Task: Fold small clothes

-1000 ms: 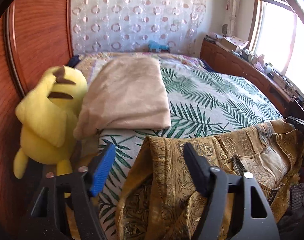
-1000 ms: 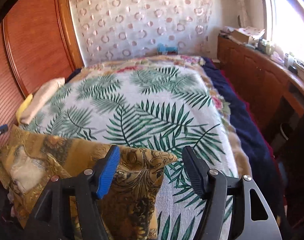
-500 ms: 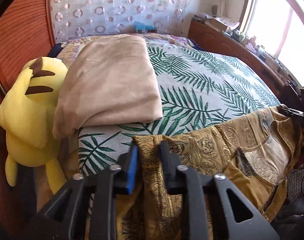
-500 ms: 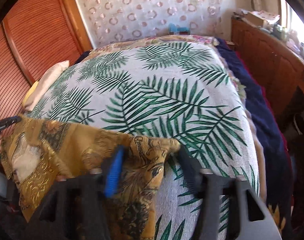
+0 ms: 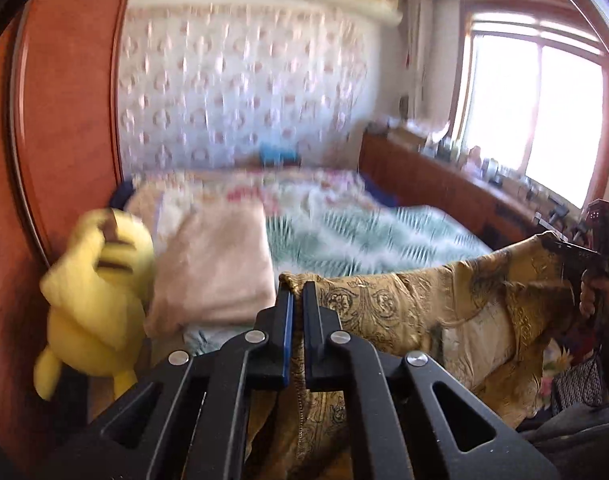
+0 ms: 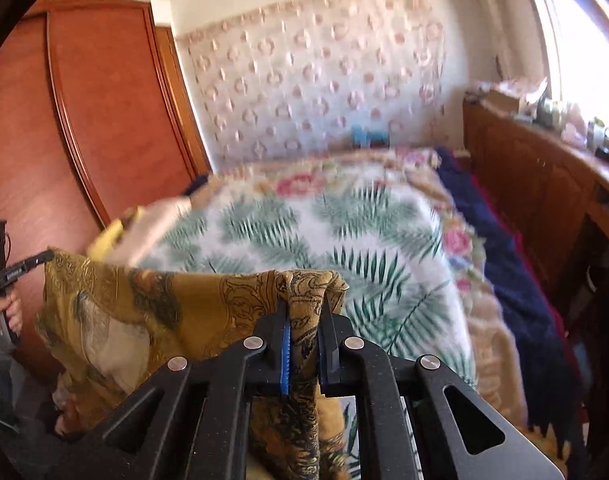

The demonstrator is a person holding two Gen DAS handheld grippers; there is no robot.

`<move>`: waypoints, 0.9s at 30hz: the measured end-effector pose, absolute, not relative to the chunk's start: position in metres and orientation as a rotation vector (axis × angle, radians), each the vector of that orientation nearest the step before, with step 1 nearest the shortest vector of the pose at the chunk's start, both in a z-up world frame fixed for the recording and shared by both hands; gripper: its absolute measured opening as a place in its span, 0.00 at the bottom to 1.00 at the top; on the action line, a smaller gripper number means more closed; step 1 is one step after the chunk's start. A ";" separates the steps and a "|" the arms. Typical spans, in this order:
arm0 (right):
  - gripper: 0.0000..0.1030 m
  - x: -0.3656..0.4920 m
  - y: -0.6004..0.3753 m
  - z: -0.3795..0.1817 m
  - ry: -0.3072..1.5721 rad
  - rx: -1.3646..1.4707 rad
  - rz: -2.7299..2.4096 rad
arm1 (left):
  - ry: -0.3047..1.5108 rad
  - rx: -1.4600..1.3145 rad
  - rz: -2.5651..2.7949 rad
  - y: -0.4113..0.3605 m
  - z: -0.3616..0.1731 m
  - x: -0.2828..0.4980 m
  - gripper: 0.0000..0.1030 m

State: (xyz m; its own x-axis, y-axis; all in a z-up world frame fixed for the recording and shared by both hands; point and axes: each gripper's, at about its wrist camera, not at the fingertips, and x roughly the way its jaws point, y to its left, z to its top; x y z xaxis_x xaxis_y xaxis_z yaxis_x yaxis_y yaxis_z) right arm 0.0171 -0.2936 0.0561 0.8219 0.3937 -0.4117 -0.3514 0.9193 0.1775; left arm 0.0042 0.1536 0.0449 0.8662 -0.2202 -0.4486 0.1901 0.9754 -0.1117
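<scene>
The left gripper (image 5: 297,294) had just closed on one top corner of the gold patterned garment (image 5: 388,304), and the right gripper (image 6: 306,308) had just clamped the opposite corner. The garment hung stretched between them, long axis running side to side, apparently lifted clear of the near edge of the palm-leaf bedspread (image 6: 344,236), though blur left that uncertain.

- The garment (image 5: 444,304) hangs stretched between the left tool (image 5: 297,292) and the right tool (image 6: 304,308), before the bed (image 6: 344,216).
- A folded blanket (image 5: 216,264) lies on the bed's left side.
- A plush toy (image 5: 96,292) sits left of the blanket, against the wardrobe (image 5: 64,120).
- A sideboard (image 6: 544,168) stands right of the bed, under the window (image 5: 536,112).
</scene>
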 end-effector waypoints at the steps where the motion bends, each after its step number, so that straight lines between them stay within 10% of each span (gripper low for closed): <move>1: 0.09 0.008 -0.296 0.067 0.427 0.098 0.400 | 0.442 -0.060 -0.217 0.152 0.058 -0.003 0.05; 27: 0.08 -0.099 -0.297 0.222 -0.072 -0.076 0.359 | -0.030 -0.015 -0.185 0.162 0.238 -0.057 0.05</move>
